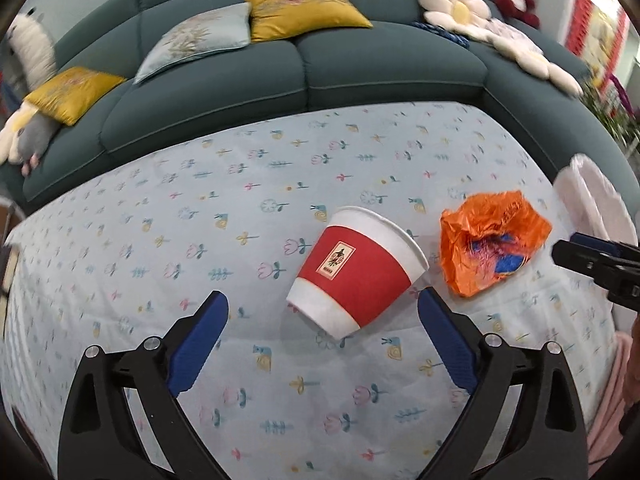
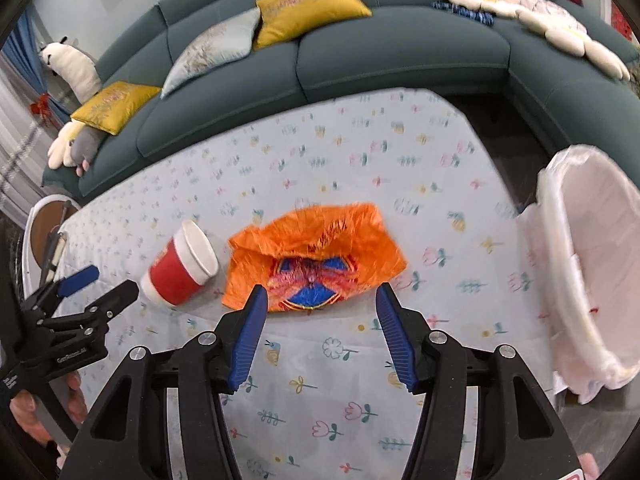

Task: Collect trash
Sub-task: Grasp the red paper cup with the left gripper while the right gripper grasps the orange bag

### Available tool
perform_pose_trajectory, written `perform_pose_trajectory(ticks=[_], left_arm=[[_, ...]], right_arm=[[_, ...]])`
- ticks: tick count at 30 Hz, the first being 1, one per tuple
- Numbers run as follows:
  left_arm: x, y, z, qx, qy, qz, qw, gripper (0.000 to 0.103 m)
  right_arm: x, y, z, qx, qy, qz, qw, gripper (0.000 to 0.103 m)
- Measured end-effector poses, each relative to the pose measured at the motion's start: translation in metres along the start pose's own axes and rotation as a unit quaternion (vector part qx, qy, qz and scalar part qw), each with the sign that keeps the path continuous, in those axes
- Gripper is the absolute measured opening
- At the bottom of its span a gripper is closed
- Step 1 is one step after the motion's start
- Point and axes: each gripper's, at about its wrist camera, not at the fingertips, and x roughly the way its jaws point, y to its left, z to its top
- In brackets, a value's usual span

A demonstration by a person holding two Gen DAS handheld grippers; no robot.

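Observation:
A red and white paper cup [image 1: 356,270] lies tipped on the flowered tablecloth [image 1: 240,240]; it also shows in the right wrist view [image 2: 180,264]. A crumpled orange snack wrapper [image 1: 490,242] lies to its right, also in the right wrist view [image 2: 316,258]. My left gripper [image 1: 322,312] is open and empty, with the cup just ahead between the fingertips. My right gripper [image 2: 320,300] is open and empty, its fingertips on either side of the wrapper's near edge. A white-lined trash bin [image 2: 592,256] stands at the table's right edge.
A teal sofa [image 1: 360,64] with yellow cushions [image 1: 304,10] and plush toys runs behind the table. A round side table [image 2: 44,224] stands at the left. The right gripper shows at the right edge of the left wrist view [image 1: 600,260].

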Motion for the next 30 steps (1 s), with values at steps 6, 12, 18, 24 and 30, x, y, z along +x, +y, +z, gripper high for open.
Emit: perform_pose_trajectory(ticks=[6, 12, 18, 24, 30], left_arm=[[0.026, 0.0, 0.006, 0.019, 0.002, -0.025, 0.9995, 0.093], [0.051, -0.002, 0.008, 0.03, 0.024, -0.049, 0.9981, 0.094], [0.065, -0.008, 0.002, 0.04, 0.04, -0.058, 0.9967, 0.093], [0.065, -0.007, -0.003, 0.01, 0.043, -0.055, 0.9975, 0.073], [0.056, -0.015, -0.008, -0.013, 0.046, -0.057, 0.9973, 0.06]], right_arm=[[0.029, -0.004, 0.003, 0.016, 0.017, -0.004, 1.0, 0.055], [0.047, -0.005, 0.009, 0.022, 0.022, -0.007, 0.999, 0.055], [0.061, -0.003, 0.013, 0.023, 0.025, -0.005, 0.999, 0.055], [0.065, 0.002, 0.013, 0.016, 0.021, -0.001, 1.0, 0.051], [0.061, 0.004, 0.011, 0.018, 0.028, 0.021, 0.999, 0.008]])
